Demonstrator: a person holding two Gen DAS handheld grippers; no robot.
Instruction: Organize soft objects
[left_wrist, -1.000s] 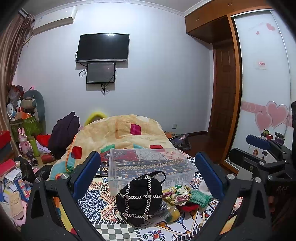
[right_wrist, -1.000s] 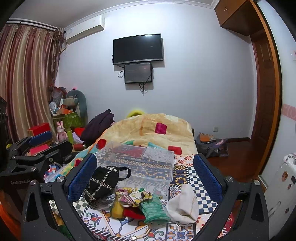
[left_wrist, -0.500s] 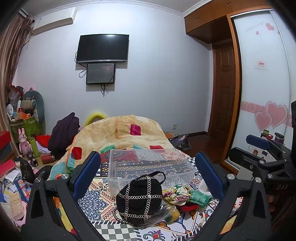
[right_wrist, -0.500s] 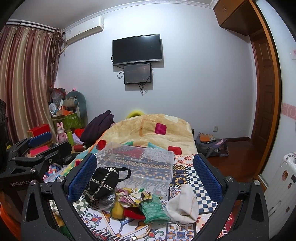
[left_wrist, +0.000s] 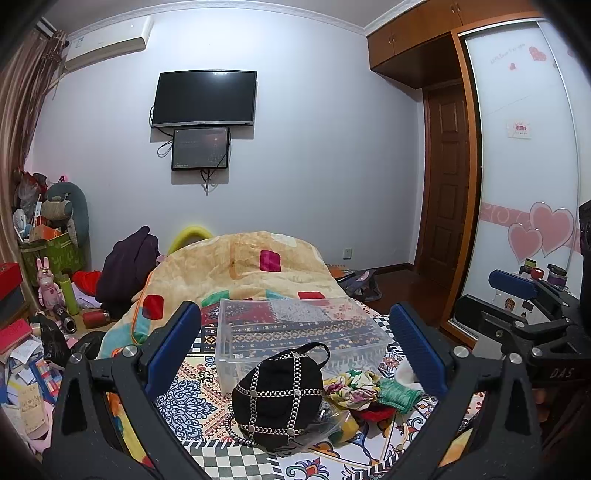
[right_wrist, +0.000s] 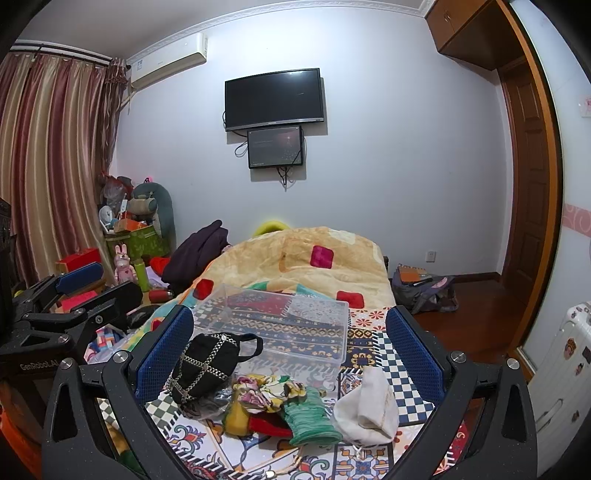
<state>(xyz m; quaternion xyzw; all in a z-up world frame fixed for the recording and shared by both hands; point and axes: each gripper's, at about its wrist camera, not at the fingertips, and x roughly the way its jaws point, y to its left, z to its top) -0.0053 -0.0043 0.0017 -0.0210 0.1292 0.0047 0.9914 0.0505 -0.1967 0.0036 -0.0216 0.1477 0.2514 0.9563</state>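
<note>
A clear plastic box (left_wrist: 295, 332) (right_wrist: 280, 325) sits empty on the patterned bedspread. In front of it lie a black chain-trimmed bag (left_wrist: 280, 398) (right_wrist: 203, 369), a floral cloth (right_wrist: 266, 393), a green knit piece (right_wrist: 310, 417) and a white cloth item (right_wrist: 369, 406). My left gripper (left_wrist: 295, 354) is open and empty, held above the black bag. My right gripper (right_wrist: 288, 354) is open and empty, held above the pile of soft items. Each gripper shows at the edge of the other's view.
A yellow blanket (left_wrist: 240, 269) is heaped behind the box. Clutter and toys (left_wrist: 48, 280) fill the floor at the left. A wardrobe (left_wrist: 524, 184) and door stand at the right. A bag (right_wrist: 424, 291) lies on the floor by the bed.
</note>
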